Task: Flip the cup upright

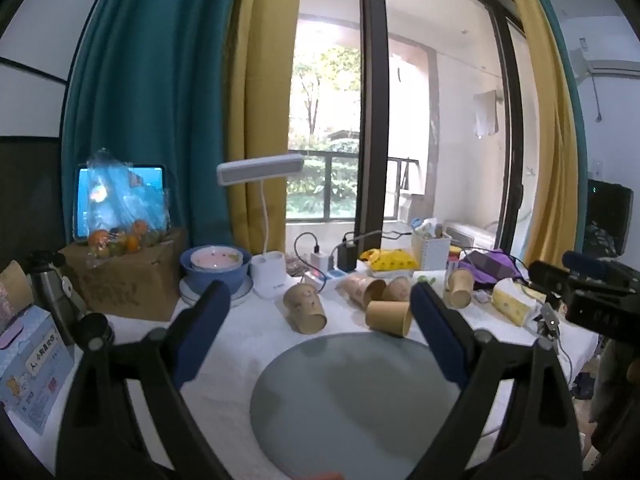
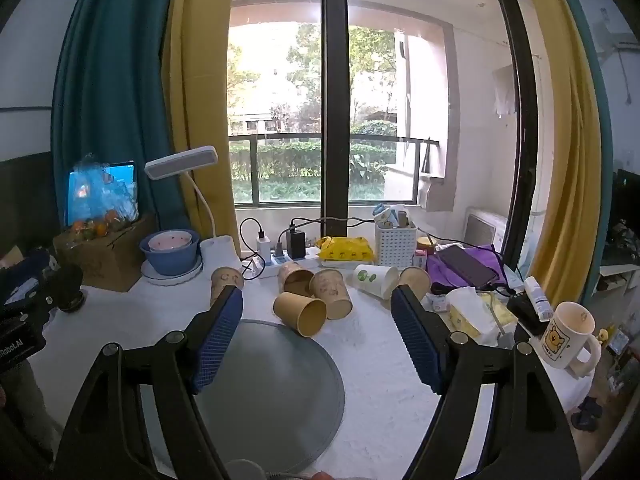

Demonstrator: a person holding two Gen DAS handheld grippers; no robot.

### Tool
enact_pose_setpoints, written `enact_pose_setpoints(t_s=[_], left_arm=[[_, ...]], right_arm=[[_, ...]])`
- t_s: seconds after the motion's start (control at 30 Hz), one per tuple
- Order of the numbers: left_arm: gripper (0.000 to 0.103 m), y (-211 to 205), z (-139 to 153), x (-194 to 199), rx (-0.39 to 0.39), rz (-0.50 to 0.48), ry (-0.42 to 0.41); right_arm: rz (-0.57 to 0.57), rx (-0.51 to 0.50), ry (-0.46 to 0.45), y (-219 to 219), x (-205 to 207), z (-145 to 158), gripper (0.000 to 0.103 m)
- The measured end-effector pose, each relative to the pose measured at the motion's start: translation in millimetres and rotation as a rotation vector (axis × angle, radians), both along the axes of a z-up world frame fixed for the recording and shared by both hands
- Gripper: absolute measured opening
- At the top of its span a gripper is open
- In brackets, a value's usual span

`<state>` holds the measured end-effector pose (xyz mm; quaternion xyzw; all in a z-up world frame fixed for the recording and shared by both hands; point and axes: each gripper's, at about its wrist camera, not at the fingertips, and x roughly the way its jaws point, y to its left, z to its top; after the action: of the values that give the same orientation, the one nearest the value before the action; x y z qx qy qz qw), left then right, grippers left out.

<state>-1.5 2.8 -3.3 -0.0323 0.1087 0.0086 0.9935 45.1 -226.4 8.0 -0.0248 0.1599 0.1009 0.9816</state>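
Observation:
Several brown paper cups lie on their sides on the white table beyond a round grey mat (image 1: 352, 404). The nearest tipped cup (image 1: 389, 317) lies at the mat's far edge, mouth toward me; it also shows in the right wrist view (image 2: 301, 312). Another tipped cup (image 1: 305, 308) lies to its left. One brown cup (image 1: 459, 287) stands upright at the back right. A white cup (image 2: 377, 279) lies on its side. My left gripper (image 1: 320, 300) is open and empty above the mat. My right gripper (image 2: 318, 300) is open and empty, with the nearest tipped cup between its fingers and beyond them.
A blue bowl stack (image 2: 170, 254), a desk lamp (image 2: 216, 248) and a power strip (image 2: 280, 260) stand along the back. A cardboard box with oranges (image 1: 128, 280) is at the left. A tissue pack (image 2: 472, 314), a white mug (image 2: 568, 334) and a basket (image 2: 396, 244) stand at the right.

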Motion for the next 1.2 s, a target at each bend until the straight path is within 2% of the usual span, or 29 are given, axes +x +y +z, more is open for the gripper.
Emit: enact_pose_setpoints(t_s=[1.2], left_arm=[[0.092, -2.2, 6.4, -2.2, -0.011, 0.001, -0.013]], right_arm=[[0.022, -0.001, 0.009, 2.7, -0.7, 2.2, 0.08]])
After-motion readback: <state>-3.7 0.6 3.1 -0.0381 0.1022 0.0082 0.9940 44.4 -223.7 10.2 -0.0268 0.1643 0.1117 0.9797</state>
